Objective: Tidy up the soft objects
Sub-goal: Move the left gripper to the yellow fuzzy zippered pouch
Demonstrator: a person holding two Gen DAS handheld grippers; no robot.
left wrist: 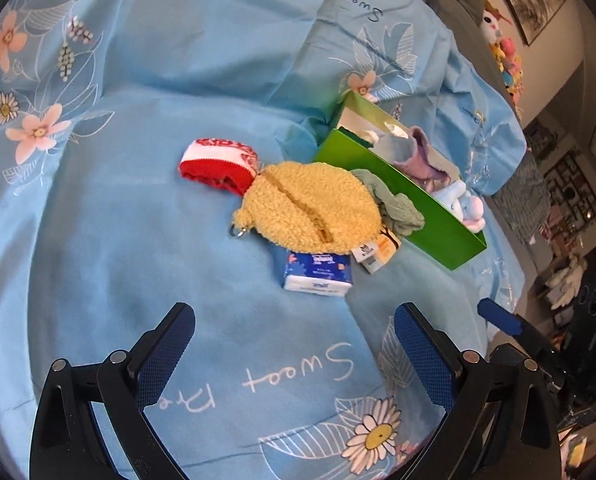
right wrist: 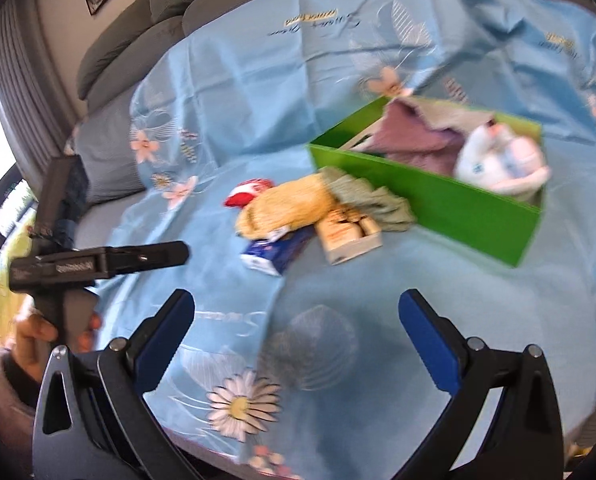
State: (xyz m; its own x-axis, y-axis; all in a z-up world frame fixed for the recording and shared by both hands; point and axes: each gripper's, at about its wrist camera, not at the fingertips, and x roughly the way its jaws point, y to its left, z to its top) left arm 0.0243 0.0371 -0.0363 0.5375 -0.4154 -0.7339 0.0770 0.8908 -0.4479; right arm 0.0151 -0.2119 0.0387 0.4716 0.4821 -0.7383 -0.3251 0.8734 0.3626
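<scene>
While both claws, left claw (left wrist: 294,320) and right claw (right wrist: 296,308), gaped empty, the yellow plush pouch (left wrist: 309,208) lay mid-bedsheet (left wrist: 178,280), its zip slanting toward the green box (left wrist: 429,216).

The blue floral sheet (left wrist: 146,216) is being viewed from above by both wrist cameras, angled forward and down; the green box (left wrist: 417,216) (right wrist: 437,204) and yellow plush pouch (left wrist: 313,204) (right wrist: 286,208) are being shared by the 2 views.

Open sheet up front, clutter packed against the box

Bare blue sheet (left wrist: 138,240) lies between both wide-open grippers and the pile. Tissue pack (left wrist: 318,275) sits nearest, tucked under the yellow pouch (left wrist: 309,208); red sock (left wrist: 218,164) touches its left, green cloth (left wrist: 397,208) and small carton (left wrist: 377,256) its right. Green box (left wrist: 425,220) walls off the right, already holding cloth and a plush.
</scene>
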